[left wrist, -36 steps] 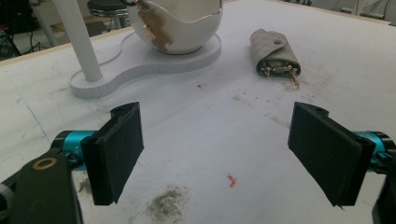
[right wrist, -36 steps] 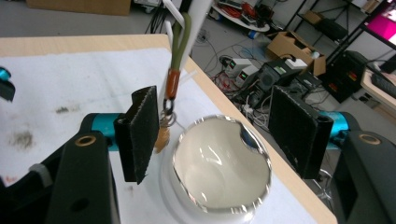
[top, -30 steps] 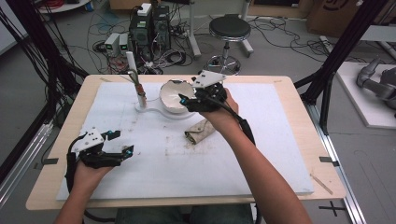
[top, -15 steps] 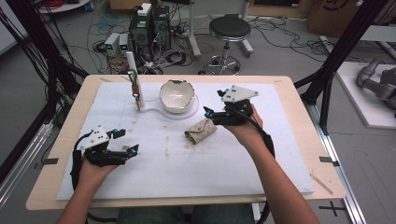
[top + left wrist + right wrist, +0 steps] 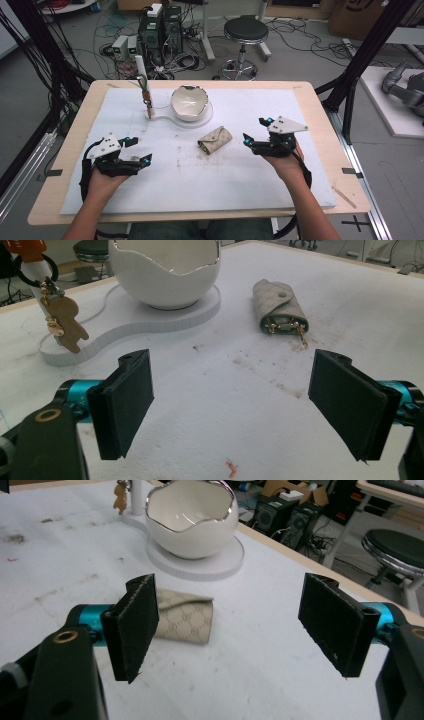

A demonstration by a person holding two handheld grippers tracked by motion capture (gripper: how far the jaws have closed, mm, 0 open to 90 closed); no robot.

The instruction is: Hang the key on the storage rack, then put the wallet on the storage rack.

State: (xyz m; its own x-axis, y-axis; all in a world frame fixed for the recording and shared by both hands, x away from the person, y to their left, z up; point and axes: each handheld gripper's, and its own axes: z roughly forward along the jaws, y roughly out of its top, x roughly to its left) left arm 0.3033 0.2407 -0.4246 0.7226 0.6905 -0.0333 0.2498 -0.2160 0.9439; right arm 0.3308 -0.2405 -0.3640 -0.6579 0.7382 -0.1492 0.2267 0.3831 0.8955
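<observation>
Both grippers, left (image 5: 136,150) and right (image 5: 254,131), are released and empty. The pouch (image 5: 214,139) lies flat just in front of the bowl (image 5: 189,102). Probable step: grasp pouch. Approach low, straddle its short width, close squarely.

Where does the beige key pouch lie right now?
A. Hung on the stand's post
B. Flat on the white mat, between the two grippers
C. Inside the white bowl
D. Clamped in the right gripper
B: the pouch lies flat on the mat, apart from the bowl, with the left gripper and right gripper open on either side.
</observation>
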